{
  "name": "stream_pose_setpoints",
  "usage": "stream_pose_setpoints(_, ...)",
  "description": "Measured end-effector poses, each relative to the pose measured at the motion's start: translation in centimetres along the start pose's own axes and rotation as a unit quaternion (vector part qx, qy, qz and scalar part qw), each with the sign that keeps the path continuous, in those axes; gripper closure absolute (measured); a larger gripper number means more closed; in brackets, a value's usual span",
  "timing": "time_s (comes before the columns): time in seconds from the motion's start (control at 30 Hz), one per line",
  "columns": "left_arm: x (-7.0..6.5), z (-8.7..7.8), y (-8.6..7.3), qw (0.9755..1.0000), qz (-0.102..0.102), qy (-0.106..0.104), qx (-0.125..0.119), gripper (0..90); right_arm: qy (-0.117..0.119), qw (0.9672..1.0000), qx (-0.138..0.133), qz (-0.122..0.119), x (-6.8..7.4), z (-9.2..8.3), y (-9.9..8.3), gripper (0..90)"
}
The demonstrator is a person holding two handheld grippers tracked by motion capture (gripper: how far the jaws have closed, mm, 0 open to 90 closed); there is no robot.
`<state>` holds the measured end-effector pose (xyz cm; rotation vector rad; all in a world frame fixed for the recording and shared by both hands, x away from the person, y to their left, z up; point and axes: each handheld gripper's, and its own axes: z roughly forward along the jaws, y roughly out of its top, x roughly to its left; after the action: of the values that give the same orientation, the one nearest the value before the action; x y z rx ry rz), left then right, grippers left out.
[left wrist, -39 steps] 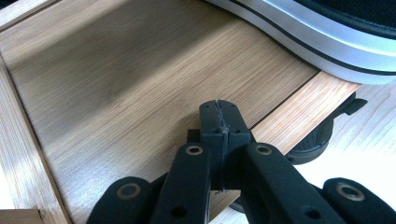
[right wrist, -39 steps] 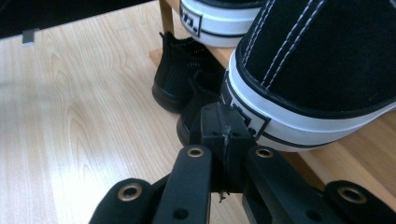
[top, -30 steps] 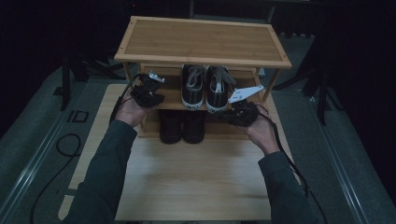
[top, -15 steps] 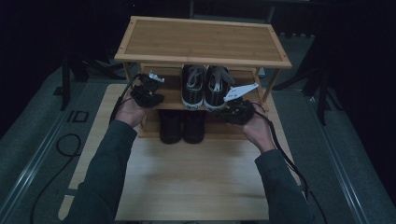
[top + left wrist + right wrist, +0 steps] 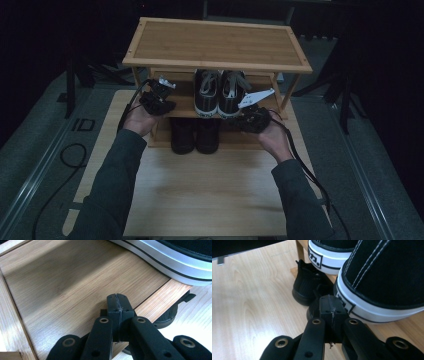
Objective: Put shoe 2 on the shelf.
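Dark surroundings frame a bamboo shoe rack (image 5: 215, 47) on a wooden board (image 5: 200, 190). Left gripper (image 5: 159, 100) is held clenched and empty over the middle shelf's left end. Black-and-white sneakers (image 5: 220, 92) sit mid-shelf, lengthwise front-to-back, heels toward the person. Right gripper (image 5: 252, 120), clenched empty, is held at the shelf's front right edge.

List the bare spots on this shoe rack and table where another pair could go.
The top shelf is bare. The middle shelf has room left of the black-and-white sneakers. The table in front is open. The bottom tier is crowded by the black shoes.
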<state>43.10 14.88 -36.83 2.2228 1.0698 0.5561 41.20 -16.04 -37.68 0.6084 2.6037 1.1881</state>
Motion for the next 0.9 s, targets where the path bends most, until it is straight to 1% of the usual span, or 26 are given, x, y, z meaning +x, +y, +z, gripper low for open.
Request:
stream_pose_setpoints(0.07, 0.1, 0.0, -0.1, 1.0000, -0.002, -0.004, -0.002, 90.0, 0.003, 1.0000, -0.002, 0.004, 0.0, -0.3, -0.2, 90.0)
stream_pose_setpoints(0.13, 0.2, 0.0, -0.1, 1.0000, -0.006, -0.006, -0.004, 90.0, 0.004, 1.0000, 0.000, 0.000, 0.0, -0.5, -0.3, 90.0)
stream_pose_setpoints(0.27, 0.1, 0.0, -0.1, 1.0000, -0.003, -0.002, -0.003, 90.0, 0.007, 1.0000, 0.001, 0.000, -0.1, -0.8, -0.8, 90.0)
stream_pose_setpoints(0.37, 0.0, -0.1, -0.1, 1.0000, -0.002, 0.001, -0.001, 90.0, 0.007, 1.0000, 0.007, -0.002, -0.1, -0.9, -1.1, 89.8)
stream_pose_setpoints(0.63, 0.0, -0.1, -0.1, 1.0000, -0.001, 0.002, -0.002, 90.0, 0.003, 0.9999, 0.010, -0.001, -0.2, -1.8, -1.7, 88.9)
stream_pose_setpoints(0.9, 0.0, 0.0, -0.1, 1.0000, -0.001, 0.002, -0.002, 90.0, 0.000, 0.9998, 0.016, 0.011, -0.8, -2.2, -3.1, 88.7)
